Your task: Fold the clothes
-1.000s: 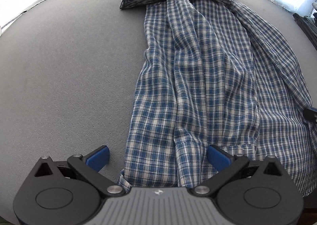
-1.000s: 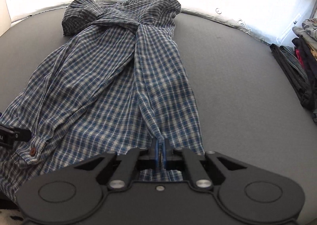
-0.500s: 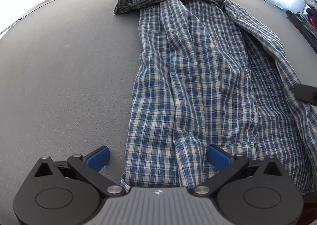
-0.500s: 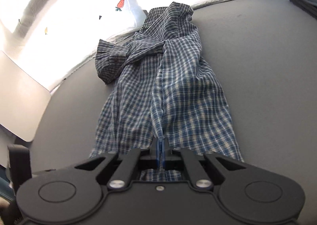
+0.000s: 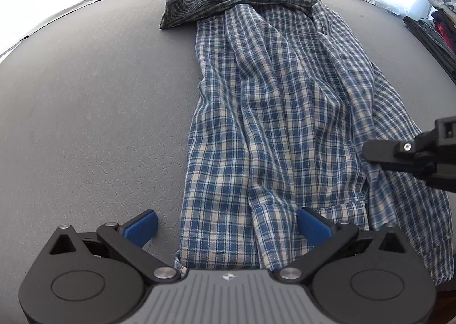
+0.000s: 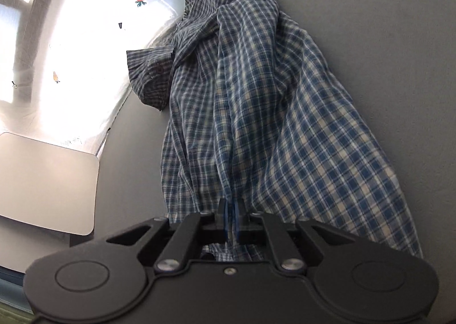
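A blue and white plaid shirt [image 5: 273, 113] lies lengthwise on the grey surface [image 5: 94, 101], its collar and a sleeve bunched at the far end. My left gripper [image 5: 226, 227] is open, its blue fingers astride the shirt's near hem. My right gripper [image 6: 230, 218] is shut on the shirt's hem [image 6: 256, 124] and lifts that side, so the cloth hangs taut from it. The right gripper's black body also shows in the left wrist view [image 5: 413, 153], above the shirt's right side.
A white cloth with carrot prints [image 6: 85, 39] lies beyond the surface's far edge. A light grey board [image 6: 45, 181] sits at the left. Folded dark clothes [image 5: 436, 24] are stacked at the far right.
My right gripper has risen and swung left with the hem in it, lifting and tilting the shirt's right side. My left gripper stays open at the near hem.
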`<state>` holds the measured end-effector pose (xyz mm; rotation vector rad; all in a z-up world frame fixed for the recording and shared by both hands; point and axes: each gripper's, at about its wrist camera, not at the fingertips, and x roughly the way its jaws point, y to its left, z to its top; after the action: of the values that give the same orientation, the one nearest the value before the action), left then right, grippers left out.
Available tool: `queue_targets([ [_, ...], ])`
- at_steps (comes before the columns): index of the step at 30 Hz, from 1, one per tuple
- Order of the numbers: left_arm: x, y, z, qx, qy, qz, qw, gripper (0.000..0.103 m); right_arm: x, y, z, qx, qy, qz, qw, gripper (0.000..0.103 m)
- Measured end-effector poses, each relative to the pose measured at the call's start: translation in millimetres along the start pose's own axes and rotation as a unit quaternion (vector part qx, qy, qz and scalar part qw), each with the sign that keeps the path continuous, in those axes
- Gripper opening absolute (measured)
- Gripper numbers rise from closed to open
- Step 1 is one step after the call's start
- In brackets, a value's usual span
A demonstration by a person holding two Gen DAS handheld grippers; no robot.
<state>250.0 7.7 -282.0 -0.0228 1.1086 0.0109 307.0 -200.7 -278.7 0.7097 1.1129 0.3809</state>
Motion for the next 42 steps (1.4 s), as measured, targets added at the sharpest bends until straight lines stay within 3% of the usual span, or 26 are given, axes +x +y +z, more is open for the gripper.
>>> queue_targets([
  [3,0.2,0.0,0.7,0.002,-0.001,-0.002,1.0,0.103,11.2,-0.4,-5.3,-0.012,0.018,-0.021,1.0,0.01],
  [11,2.9,-1.3,7.9,0.004,0.014,-0.006,0.9999,0.103,15.8,7.2,3.3,-0.034,0.04,-0.021,0.998,0.022],
  [17,7.9,4.4,21.7,0.009,0.049,-0.023,0.9985,0.103,1.9,29.1,21.1,-0.091,0.01,-0.017,0.996,0.024],
  [21,2.9,17.6,37.3,-0.011,0.026,-0.017,0.9995,0.103,-5.3,40.3,40.2,-0.114,-0.023,-0.016,0.993,0.026],
  [26,-9.1,41.3,74.2,-0.036,-0.038,0.008,0.9986,0.103,-5.3,39.1,61.1,-0.12,-0.05,-0.035,0.991,0.025],
  [30,-0.1,53.1,112.1,-0.037,-0.056,0.019,0.9976,0.103,2.6,36.0,85.9,-0.115,-0.065,-0.049,0.99,0.025],
  [38,34.8,75.6,195.2,-0.052,-0.09,0.001,0.9946,0.103,29.3,36.6,167.3,-0.108,-0.111,-0.079,0.985,0.025],
  [42,60.1,82.3,241.6,-0.062,-0.09,-0.014,0.9939,0.103,53.0,31.2,224.2,-0.091,-0.124,-0.107,0.982,0.025],
])
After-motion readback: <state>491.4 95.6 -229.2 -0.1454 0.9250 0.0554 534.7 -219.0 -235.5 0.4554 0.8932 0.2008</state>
